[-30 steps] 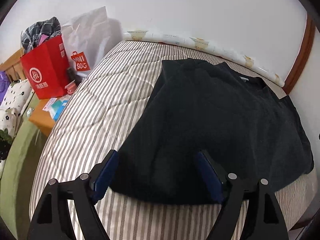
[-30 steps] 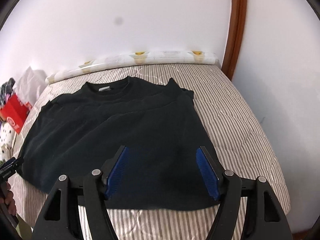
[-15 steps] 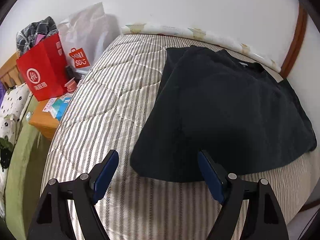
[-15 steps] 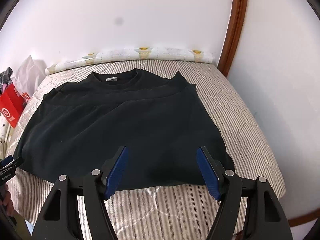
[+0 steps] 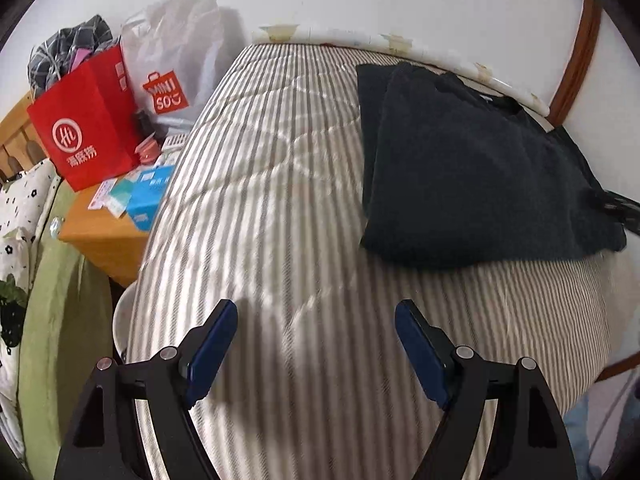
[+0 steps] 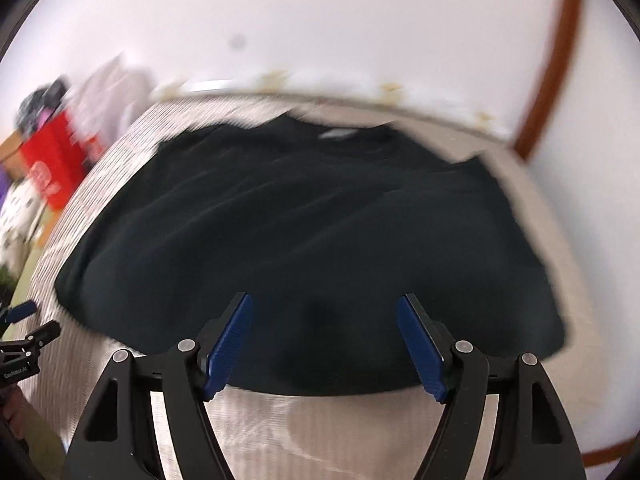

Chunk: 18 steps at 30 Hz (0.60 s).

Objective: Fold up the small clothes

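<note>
Across the striped bed [image 5: 280,208], a black shirt [image 5: 472,176] is laid flat toward the far right, sleeves seemingly tucked in. Left gripper [image 5: 316,344]: jaws apart, empty, over bare bedding. Right gripper [image 6: 325,340]: jaws apart, empty, at the near hem. Step judged: between folds; hem to be gripped next.

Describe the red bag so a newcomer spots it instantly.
Left of the striped mattress stands a wooden nightstand. The red paper bag sits on it beside a white Miniso bag; it alone is red, with a white circular logo.
</note>
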Motion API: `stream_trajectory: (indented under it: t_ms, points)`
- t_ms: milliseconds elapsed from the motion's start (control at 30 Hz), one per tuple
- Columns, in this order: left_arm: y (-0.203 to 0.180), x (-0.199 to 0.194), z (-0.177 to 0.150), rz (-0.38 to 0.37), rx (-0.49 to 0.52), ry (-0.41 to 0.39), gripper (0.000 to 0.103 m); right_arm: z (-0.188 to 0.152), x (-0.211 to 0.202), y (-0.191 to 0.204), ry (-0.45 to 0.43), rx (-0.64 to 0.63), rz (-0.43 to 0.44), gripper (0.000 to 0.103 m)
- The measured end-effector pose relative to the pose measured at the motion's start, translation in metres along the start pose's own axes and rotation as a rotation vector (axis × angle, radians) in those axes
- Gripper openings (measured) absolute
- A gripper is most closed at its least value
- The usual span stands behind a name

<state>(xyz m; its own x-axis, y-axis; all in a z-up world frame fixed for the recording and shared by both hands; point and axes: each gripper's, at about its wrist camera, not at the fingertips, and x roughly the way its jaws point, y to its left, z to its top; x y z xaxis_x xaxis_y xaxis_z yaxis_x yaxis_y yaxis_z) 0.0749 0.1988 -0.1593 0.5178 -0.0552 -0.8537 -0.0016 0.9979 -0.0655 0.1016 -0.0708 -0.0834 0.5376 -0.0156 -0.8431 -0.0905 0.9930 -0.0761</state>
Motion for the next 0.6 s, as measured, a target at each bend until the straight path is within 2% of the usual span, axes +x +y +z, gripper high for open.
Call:
stream_trajectory:
  t_ms: [100, 233, 333, 400, 500, 600]
  points:
    - [0.012, -0.011, -0.013, 0.001, -0.001, 0.000, 0.080, -0.002, 0.014, 0.044, 0.019, -0.068, 0.122, 0.074]
    - [0.022, -0.020, -0.024, -0.017, -0.010, 0.013, 0.080, -0.002, 0.008, 0.095, -0.024, -0.187, 0.221, 0.074]
    - [0.027, -0.024, -0.029, -0.034, 0.000, 0.014, 0.080, -0.004, 0.006, 0.139, -0.047, -0.329, 0.262, 0.074]
    - [0.031, -0.026, -0.032, -0.048, 0.001, 0.013, 0.080, -0.006, 0.009, 0.154, -0.061, -0.394, 0.220, 0.080]
    - [0.039, -0.026, -0.034, -0.069, -0.007, 0.013, 0.080, -0.007, 0.009, 0.170, -0.075, -0.453, 0.195, 0.080]
    - [0.046, -0.027, -0.035, -0.102, -0.015, 0.008, 0.080, -0.010, 0.004, 0.181, -0.066, -0.489, 0.258, 0.080]
